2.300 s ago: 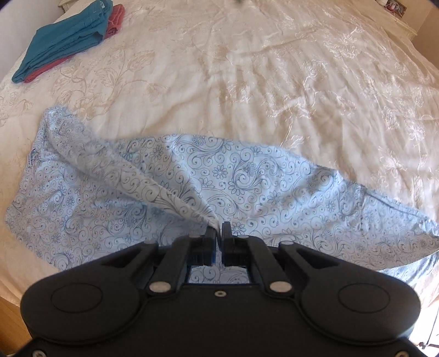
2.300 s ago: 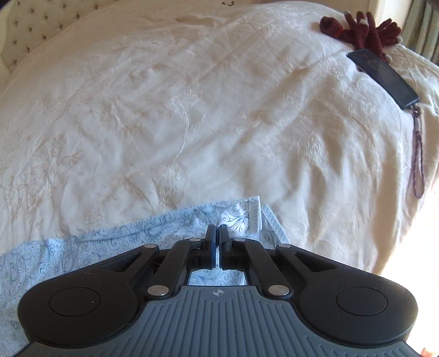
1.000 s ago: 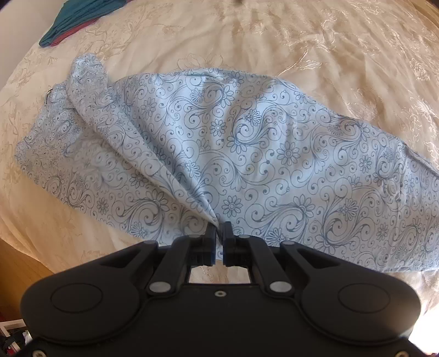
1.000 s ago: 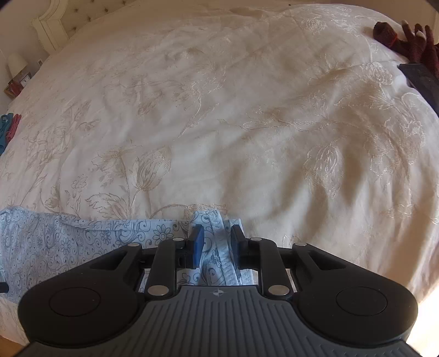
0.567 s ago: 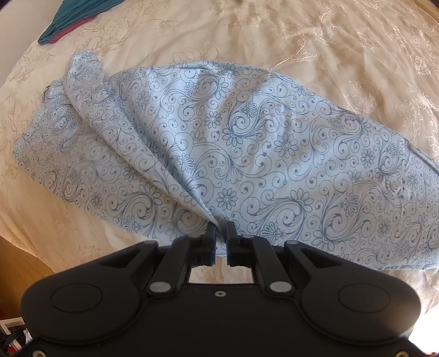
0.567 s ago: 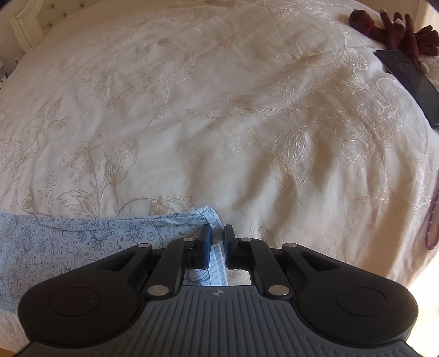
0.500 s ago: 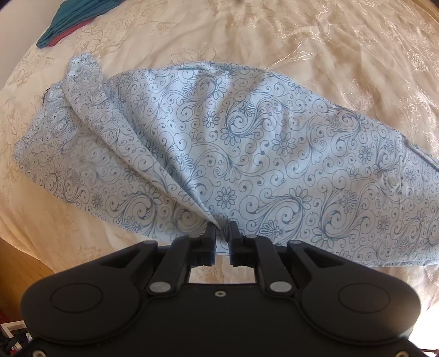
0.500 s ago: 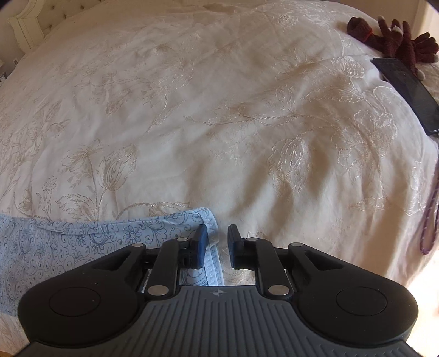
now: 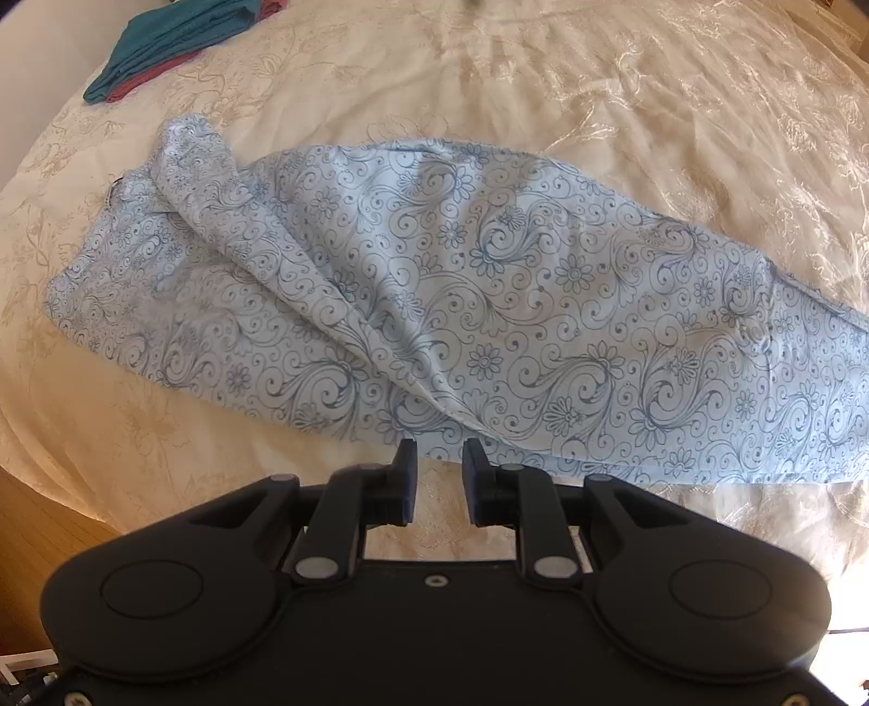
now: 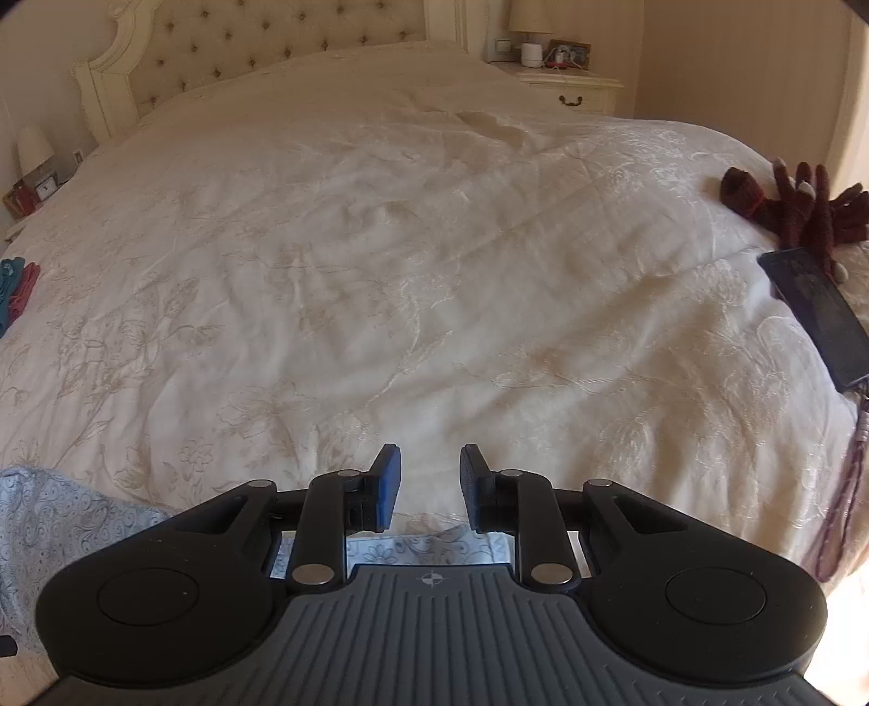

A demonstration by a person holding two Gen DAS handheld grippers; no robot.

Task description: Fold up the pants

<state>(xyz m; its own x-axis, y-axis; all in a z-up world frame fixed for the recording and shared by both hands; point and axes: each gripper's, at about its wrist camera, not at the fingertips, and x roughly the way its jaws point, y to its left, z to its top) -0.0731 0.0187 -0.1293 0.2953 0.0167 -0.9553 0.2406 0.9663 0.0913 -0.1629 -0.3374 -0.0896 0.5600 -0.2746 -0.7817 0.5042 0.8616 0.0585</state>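
Light blue pants (image 9: 489, 304) with a dark swirl-and-flower print lie folded lengthwise across the cream bedspread (image 9: 597, 81), a raised crease running from their far left end toward me. My left gripper (image 9: 439, 461) hovers just off their near edge; its jaws are opening and nothing is between them. In the right wrist view the pants (image 10: 49, 521) show only at the lower left and under the gripper body. My right gripper (image 10: 430, 467) is open and empty above bare bedspread (image 10: 434, 271).
Folded teal and red clothes (image 9: 174, 38) lie at the far left of the bed. Dark red gloves (image 10: 793, 206) and a black phone with a cord (image 10: 820, 315) sit near the right edge. A tufted headboard (image 10: 260, 54) and a nightstand (image 10: 565, 87) stand beyond. Wooden floor (image 9: 43, 543) shows at lower left.
Both grippers let go of the pants and opened. The left one drew back from the near edge. The right one rose and tilted up, so the headboard came into view.
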